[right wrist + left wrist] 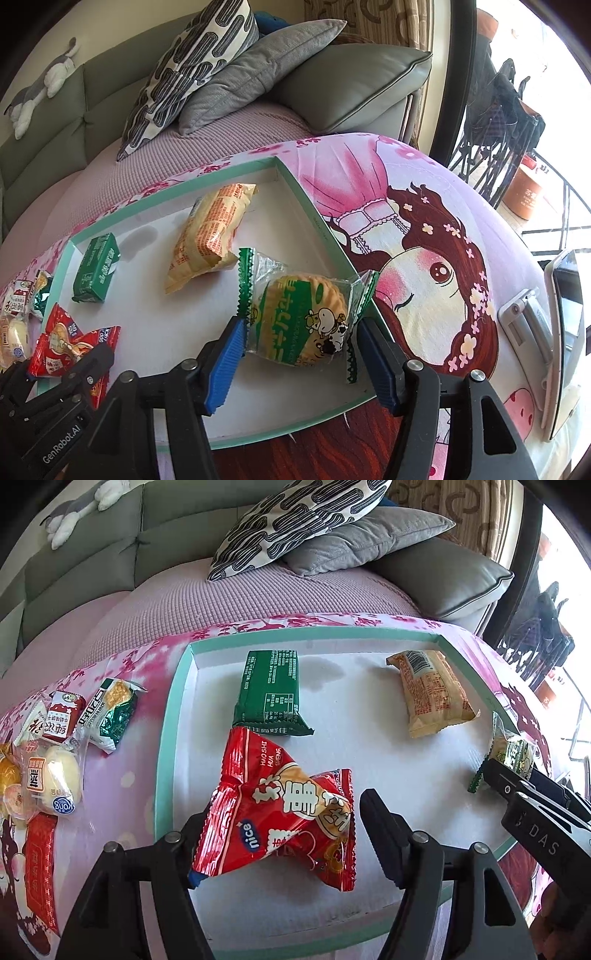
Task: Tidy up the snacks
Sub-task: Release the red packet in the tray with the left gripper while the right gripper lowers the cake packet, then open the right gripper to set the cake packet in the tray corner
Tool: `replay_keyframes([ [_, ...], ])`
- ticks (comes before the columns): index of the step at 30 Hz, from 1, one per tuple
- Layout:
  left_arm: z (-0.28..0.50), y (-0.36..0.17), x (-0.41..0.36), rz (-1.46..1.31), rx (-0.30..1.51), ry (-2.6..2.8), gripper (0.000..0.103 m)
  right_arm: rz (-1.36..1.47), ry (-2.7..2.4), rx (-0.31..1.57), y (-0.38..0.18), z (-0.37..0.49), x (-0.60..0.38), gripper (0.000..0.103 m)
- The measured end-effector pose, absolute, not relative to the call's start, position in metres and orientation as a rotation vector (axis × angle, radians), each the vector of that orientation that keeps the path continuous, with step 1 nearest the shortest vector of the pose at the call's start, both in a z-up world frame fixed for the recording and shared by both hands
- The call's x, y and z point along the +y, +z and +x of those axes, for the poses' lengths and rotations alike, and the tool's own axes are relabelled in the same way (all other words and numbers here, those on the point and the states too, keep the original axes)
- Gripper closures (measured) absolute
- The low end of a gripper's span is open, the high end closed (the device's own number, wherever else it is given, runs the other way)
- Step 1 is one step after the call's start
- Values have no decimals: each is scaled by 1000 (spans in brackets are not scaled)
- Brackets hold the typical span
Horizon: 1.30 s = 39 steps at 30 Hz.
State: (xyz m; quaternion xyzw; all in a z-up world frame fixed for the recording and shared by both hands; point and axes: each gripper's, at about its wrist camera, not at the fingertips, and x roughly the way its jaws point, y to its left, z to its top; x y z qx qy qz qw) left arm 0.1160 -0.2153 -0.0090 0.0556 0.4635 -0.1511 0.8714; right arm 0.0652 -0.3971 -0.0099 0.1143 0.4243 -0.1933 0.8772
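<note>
Now, over the shallow mint-rimmed tray [173, 716] on the pink printed cloth [424, 206], I hold both tools low with a snack between each pair of fingers. Ahead of my left gripper [280, 834] lie the green packet [267, 692] and, further to its right, the tan packet [432, 692], both flat on the tray floor and well apart. The red peanut bag [277, 823] sits between my left fingers, which stand spread; the right one is clear of the foil, the left one I cannot judge. My right gripper [299, 347] is likewise spread around the round cookie in its green-and-clear wrapper [299, 317], the blue pads [225, 365] just beside the crimped ends, not squeezing as far as I can see. To finish these placements well, I judge I should open a touch wider and lift straight back, so no pad drags foil. Room is tight on my right: the cookie lies close against the tray's right wall [325, 236], so that tool should retreat towards me. Left of my left tool, outside the rim, a cluster of loose snacks [62, 746] waits, with bare tray floor ahead.
</note>
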Motion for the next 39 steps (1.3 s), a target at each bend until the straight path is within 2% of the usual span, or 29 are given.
replay_keyframes([
  [3, 115, -5, -218, 126, 966, -324, 30, 219, -408, 875, -6, 64, -395, 32],
  [23, 97, 48, -198, 62, 871, -316, 31, 235, -453, 804, 25, 46, -403, 32],
  [39, 111, 37, -173, 13, 902, -214, 30, 215, -440, 840, 18, 50, -396, 31],
])
